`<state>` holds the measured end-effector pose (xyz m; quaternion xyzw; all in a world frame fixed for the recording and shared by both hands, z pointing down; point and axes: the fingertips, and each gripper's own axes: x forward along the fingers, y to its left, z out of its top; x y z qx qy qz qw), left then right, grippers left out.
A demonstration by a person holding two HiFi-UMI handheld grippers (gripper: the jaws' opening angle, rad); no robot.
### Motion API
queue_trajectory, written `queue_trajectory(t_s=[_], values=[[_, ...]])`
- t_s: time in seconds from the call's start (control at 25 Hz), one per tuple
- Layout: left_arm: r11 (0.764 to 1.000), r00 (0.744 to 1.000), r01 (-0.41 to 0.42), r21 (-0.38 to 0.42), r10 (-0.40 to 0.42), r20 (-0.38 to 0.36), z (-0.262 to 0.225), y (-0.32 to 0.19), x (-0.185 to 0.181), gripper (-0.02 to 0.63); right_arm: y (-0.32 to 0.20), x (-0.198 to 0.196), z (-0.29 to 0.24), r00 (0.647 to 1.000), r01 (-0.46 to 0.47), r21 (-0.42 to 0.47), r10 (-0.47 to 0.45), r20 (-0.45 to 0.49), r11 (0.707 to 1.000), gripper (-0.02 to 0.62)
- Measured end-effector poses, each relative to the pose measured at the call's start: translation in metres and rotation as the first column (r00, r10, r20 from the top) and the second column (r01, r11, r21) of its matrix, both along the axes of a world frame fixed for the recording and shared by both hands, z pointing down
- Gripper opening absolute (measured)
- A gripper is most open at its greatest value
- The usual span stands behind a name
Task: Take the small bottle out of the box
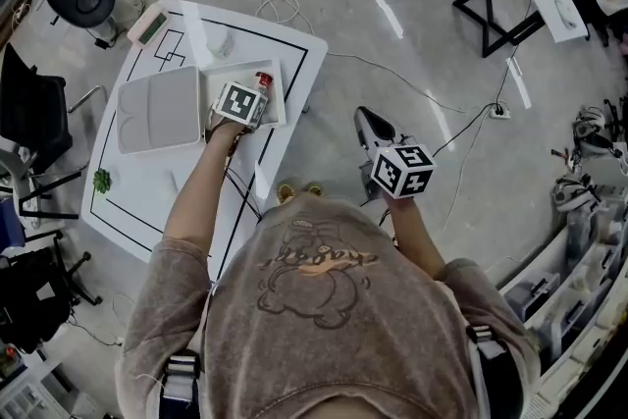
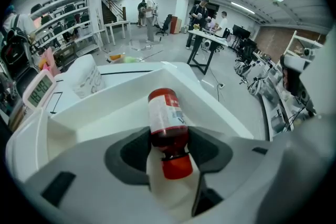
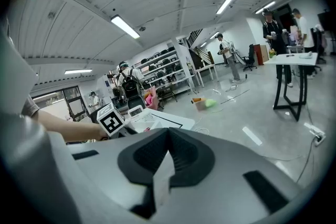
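A small bottle point(image 1: 262, 83) with dark red contents, a red cap and a white-and-red label lies on its side in the open white box point(image 1: 281, 109) on the table. My left gripper point(image 1: 256, 97) reaches steeply down into that box. In the left gripper view the bottle point(image 2: 167, 118) lies cap towards the camera, and the left gripper point(image 2: 169, 153) has its black pads point(image 2: 128, 152) touching the bottle's shoulder on both sides. My right gripper point(image 1: 372, 125) hangs over the floor to the right of the table, shut and empty. In its own view the right gripper point(image 3: 167, 136) has its pads meeting.
The box's grey lid point(image 1: 157, 113) lies open to the left. On the white, black-lined table point(image 1: 147, 201) are a digital timer point(image 1: 147, 25), a crumpled white wrapper point(image 2: 86, 78) and a small green thing point(image 1: 102, 180). Cables point(image 1: 275, 5) trail over the floor; a black chair point(image 1: 34, 113) stands at the left.
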<state>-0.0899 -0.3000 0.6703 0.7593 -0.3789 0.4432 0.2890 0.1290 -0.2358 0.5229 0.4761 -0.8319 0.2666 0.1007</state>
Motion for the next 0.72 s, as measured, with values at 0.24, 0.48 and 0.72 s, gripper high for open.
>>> queue_trajectory(t_s=[0.24,0.48,0.72], values=[[0.998,0.999,0.027,0.060,-0.025,-0.027,-0.017,-0.005,-0.003,0.222,0.001,-0.002,-0.002,1.000,0.018,0.003,-0.018,0.005,1.000,-0.003],[0.985,0.996,0.059,0.164,-0.046,-0.080,-0.060,-0.010,-0.003,0.222,0.002,-0.008,-0.003,0.999,0.048,0.012,-0.048,0.010,0.999,-0.003],[0.945,0.988,0.097,0.312,-0.054,-0.143,-0.118,-0.009,-0.007,0.222,0.003,-0.023,-0.007,0.995,0.099,0.025,-0.099,0.008,0.995,-0.004]])
